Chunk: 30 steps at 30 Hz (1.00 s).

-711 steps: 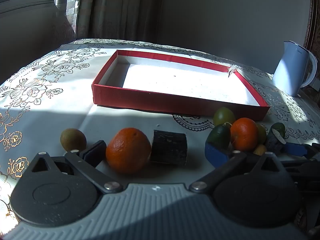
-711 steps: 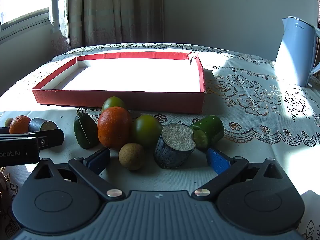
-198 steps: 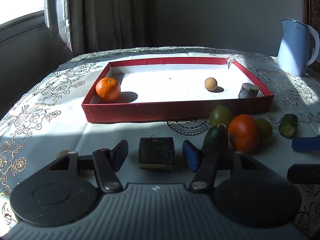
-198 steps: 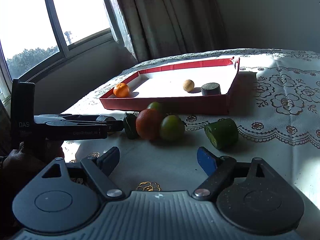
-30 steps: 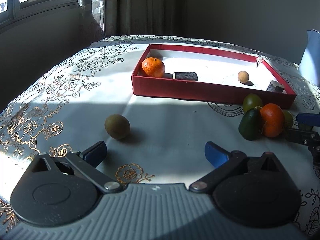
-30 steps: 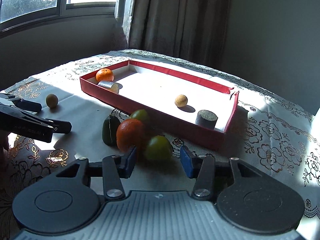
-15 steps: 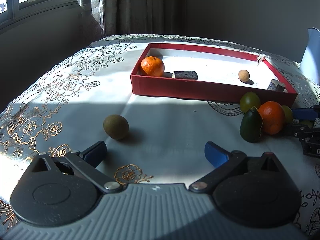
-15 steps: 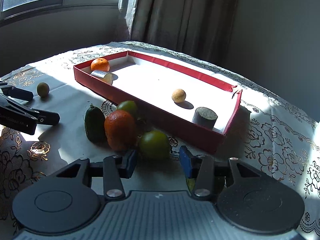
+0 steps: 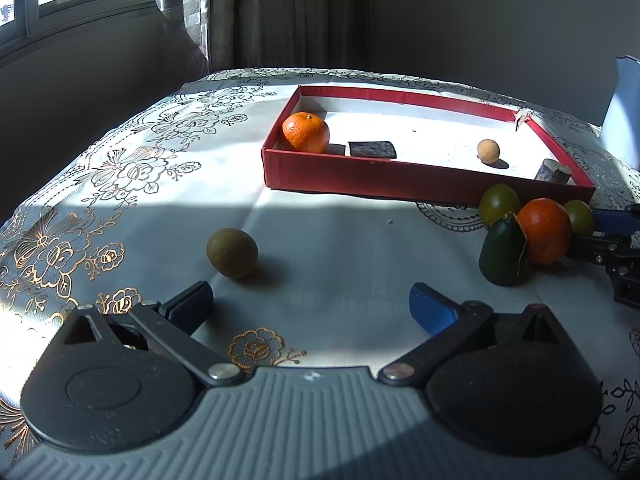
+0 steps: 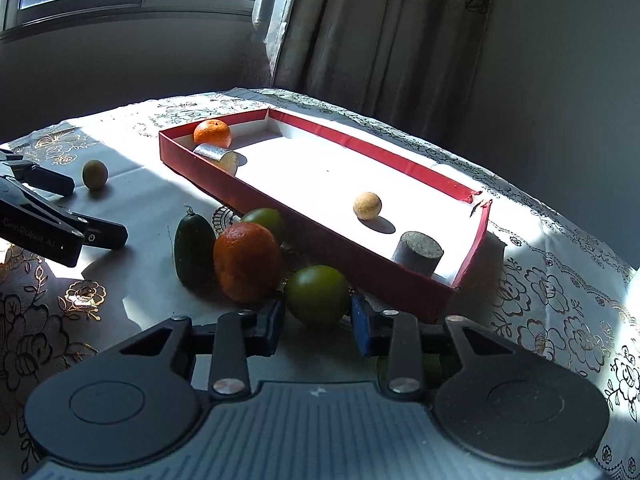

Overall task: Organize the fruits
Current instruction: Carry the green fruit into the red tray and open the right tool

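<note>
A red tray [image 9: 400, 184] holds an orange [image 9: 306, 132], a dark cut piece [image 9: 371, 149], a small tan ball [image 9: 488, 149] and a grey stub [image 9: 553, 171]. A brown kiwi [image 9: 232, 253] lies just ahead of my open, empty left gripper [image 9: 310, 307], near its left finger. In front of the tray sit a dark green fruit [image 10: 195, 250], an orange [image 10: 247, 262] and two green round fruits. My right gripper [image 10: 318, 328] is part open, its jaws either side of the nearer green fruit [image 10: 318, 294], apparently not clamping it.
A white-blue kettle [image 9: 624, 108] stands at the far right beyond the tray. The table has a floral lace cloth [image 9: 120, 172]. A green piece [image 10: 430, 364] lies partly hidden under my right gripper. Window and curtains are behind.
My right gripper has moved forward so the nearer green fruit now sits between its jaws. My left gripper has edged toward the kiwi.
</note>
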Motion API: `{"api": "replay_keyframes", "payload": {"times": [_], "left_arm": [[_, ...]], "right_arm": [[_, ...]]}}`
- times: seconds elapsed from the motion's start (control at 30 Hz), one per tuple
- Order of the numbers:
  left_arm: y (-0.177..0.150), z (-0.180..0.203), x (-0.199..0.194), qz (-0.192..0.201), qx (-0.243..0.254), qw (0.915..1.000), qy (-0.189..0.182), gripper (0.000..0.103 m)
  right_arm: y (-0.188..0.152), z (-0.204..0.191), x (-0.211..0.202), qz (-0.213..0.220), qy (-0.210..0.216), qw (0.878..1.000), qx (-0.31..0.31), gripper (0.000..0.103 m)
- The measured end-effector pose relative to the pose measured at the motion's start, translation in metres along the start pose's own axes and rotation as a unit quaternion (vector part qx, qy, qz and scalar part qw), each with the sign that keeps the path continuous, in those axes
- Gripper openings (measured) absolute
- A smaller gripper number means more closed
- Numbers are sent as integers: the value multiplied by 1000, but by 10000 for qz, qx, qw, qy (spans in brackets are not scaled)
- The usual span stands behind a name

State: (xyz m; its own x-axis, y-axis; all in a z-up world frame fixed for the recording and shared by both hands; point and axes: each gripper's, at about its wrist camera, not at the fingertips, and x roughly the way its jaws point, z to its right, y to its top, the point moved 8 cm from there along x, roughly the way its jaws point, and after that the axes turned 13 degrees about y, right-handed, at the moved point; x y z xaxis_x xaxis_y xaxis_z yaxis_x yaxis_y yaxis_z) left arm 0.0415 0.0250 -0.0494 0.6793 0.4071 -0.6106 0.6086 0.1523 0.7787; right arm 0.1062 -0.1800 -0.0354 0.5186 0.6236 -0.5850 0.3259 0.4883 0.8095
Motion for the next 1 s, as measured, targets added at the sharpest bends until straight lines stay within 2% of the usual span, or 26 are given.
{"api": "replay_keyframes", "payload": {"times": [0.23, 0.47, 0.9, 0.97, 1.0], "left_arm": [[0, 0, 0, -1, -1, 10000, -1, 103], [0, 0, 0, -6, 20, 10000, 29, 103], [0, 0, 0, -9, 18, 10000, 27, 103], [0, 0, 0, -9, 18, 10000, 27, 103], [0, 0, 0, -9, 17, 10000, 26, 103]], "right_arm": [[26, 15, -19, 533, -117, 9981, 271, 35], [58, 33, -4, 764, -64, 9955, 549, 35], [57, 60, 51, 358, -179, 9934, 1072, 36], [55, 61, 54, 288, -157, 9935, 1094, 37], [54, 61, 54, 274, -199, 9934, 1095, 42]]}}
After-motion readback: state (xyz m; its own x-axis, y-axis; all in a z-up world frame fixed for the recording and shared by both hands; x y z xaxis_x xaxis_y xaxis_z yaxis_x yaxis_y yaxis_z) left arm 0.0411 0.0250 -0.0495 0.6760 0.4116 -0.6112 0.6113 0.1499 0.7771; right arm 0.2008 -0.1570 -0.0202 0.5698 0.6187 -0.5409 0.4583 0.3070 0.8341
